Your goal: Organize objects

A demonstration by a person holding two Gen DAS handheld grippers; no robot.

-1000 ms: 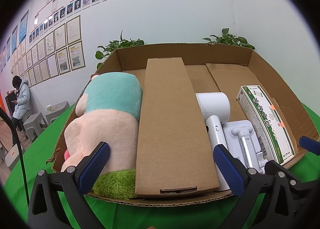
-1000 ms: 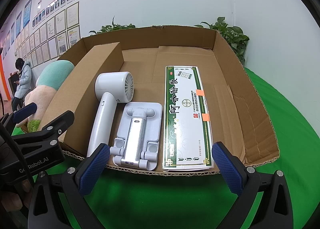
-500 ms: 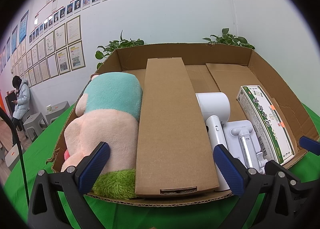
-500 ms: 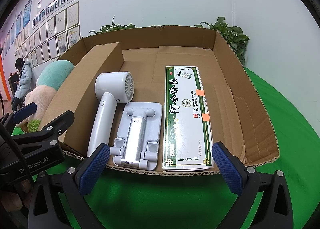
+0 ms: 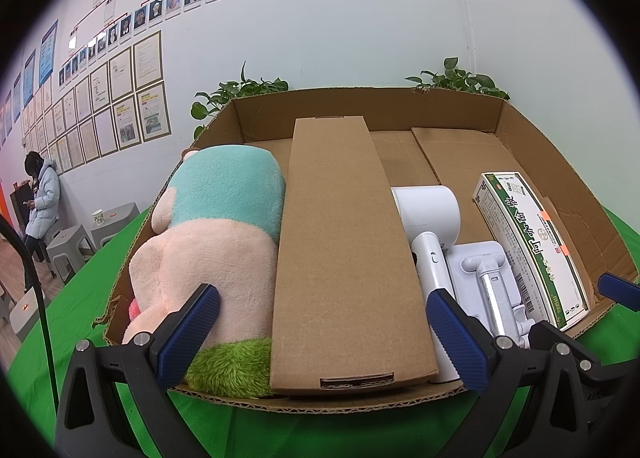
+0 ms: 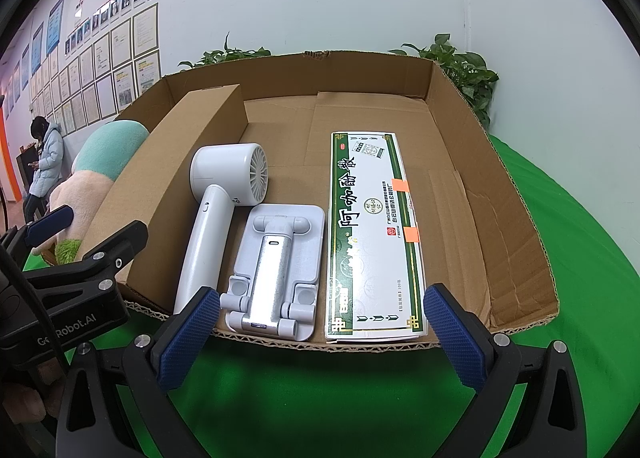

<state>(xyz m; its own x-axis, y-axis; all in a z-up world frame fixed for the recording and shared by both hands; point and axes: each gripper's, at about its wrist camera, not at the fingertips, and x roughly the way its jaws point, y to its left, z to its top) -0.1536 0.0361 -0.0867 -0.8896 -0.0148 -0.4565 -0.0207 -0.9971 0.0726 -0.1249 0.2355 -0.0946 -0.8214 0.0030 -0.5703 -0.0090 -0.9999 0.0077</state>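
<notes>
While both grippers gape wide and empty, left gripper (image 6: 86, 236) reads "Robot.AI"; green-white carton (image 6: 374, 234) shows Chinese print.

- The tray box (image 6: 508, 194) is raw brown corrugated cardboard, matt, with fluted cut edges.
- The long carton (image 5: 344, 258) is smooth matt brown cardboard.
- The plush toy (image 5: 208, 250) is soft fuzzy cloth; its green end is shaggier.
- The handheld fan (image 6: 212, 218) is smooth white plastic with a slight sheen.
- The phone stand (image 6: 276, 274) is pale plastic with a brushed metal bar.
- The green-and-white box (image 6: 372, 234) is glossy printed card.
- The surface (image 6: 320, 398) wears matt green cloth.
- The pads (image 6: 452, 342) of the right tool are blue and finely textured, on black matt plastic arms.
</notes>
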